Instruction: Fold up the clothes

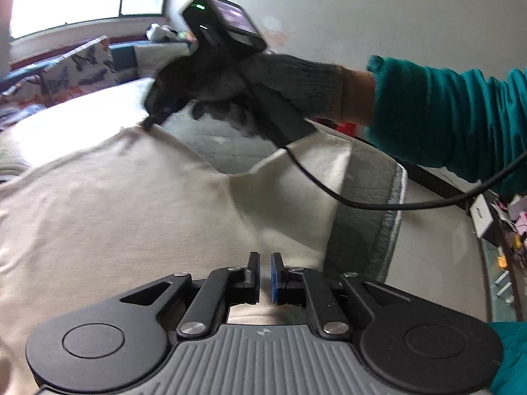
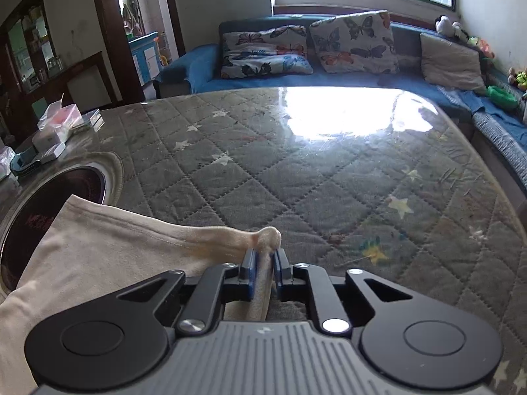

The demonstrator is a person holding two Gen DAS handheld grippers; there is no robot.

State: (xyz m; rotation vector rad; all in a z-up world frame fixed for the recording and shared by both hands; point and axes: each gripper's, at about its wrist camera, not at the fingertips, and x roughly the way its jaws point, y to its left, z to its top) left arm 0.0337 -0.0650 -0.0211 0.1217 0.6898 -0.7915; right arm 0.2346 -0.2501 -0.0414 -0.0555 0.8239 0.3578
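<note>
Two grippers work one cream garment (image 1: 108,204), which lies spread over a quilted, star-printed table cover (image 2: 296,181). At the left of the right wrist view, a round dark inset (image 2: 39,223) in the table is partly overlapped by the cloth, and small boxes (image 2: 52,135) sit at the table's far left edge. The left gripper (image 1: 265,275) hovers over the cloth with its jaws nearly together, a narrow slit between the pads; no fabric shows between them, though the view cannot exclude a thin layer. Moving rightward, the right gripper (image 2: 263,275) is pinched on a bunched corner of the garment, a knob of cloth bulging above its fingertips; in the left wrist view the same tool, held in a gloved hand (image 1: 250,89), draws the edge taut. A black cable (image 1: 362,202) trails from it across the cloth. Behind, butterfly cushions (image 2: 355,42) rest on a blue sofa (image 2: 197,69). Judged from its drape and creasing, the garment is light, soft and limp: it will sag and slip between grips, so it is best taken at hems or corners, where the doubled fabric gives firmer purchase.
</note>
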